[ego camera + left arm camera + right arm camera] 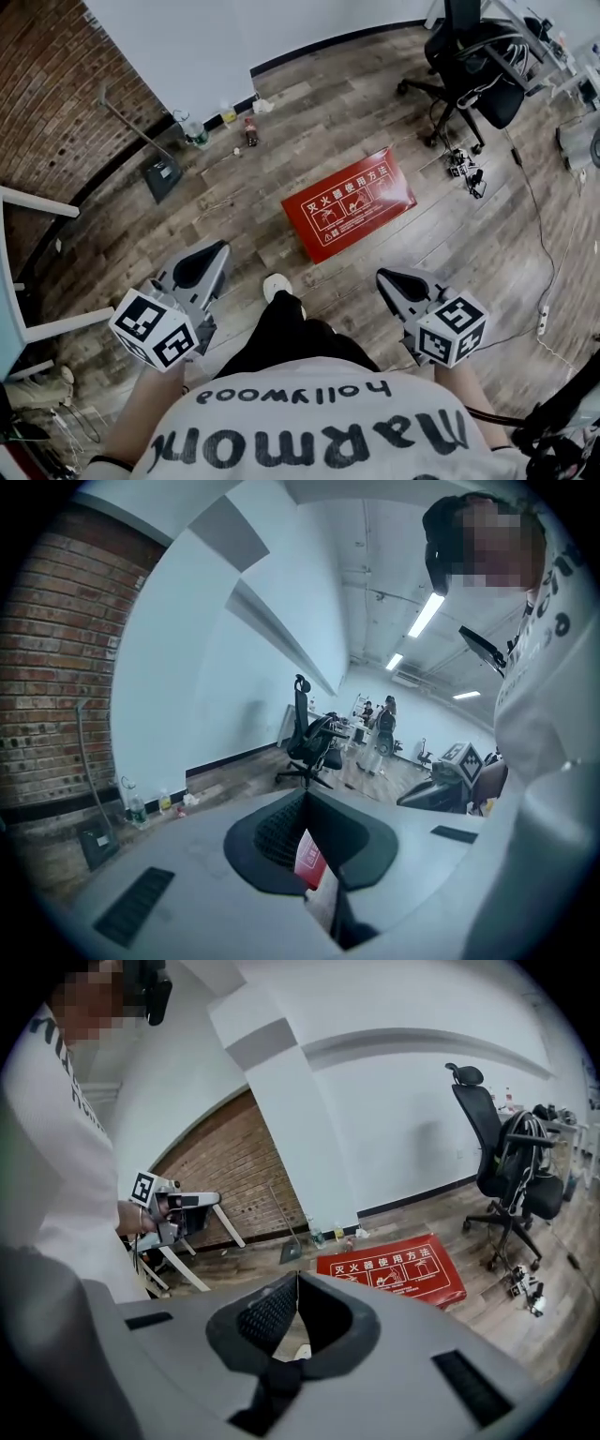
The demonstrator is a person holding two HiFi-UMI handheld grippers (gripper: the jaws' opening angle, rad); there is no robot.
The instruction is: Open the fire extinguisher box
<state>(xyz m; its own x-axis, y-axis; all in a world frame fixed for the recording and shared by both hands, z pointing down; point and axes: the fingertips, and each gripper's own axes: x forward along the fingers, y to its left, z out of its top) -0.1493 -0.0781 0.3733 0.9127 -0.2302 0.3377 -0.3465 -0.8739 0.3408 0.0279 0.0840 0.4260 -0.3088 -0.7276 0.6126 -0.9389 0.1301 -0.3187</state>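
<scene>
While both grippers hang short of it, the fire extinguisher box (349, 203) lies flat on the wood floor (309, 112), lid down, just past the shoe (278, 286). Left gripper (214, 251) and right gripper (386, 278): jaws together, empty. Bare floor along all 4 box edges; office chair (473, 56) and cable clutter (466, 169) off to its right

We're in an open-plan office, and a roomy one. A wood-plank floor (309, 112) runs wall to wall, with a plain white wall (187, 37) on one side and an exposed brick wall (47, 103) on the other. There's a black office chair (473, 56) on castors, desks (562, 52) crowded with gear just beside it, and cables (536, 202) trailing over the boards. Overhead, strip lights (425, 616) line a bare ceiling, and people (385, 726) stand at the far end. Bottles (194, 131) and a dustpan (161, 176) sit by the skirting.
</scene>
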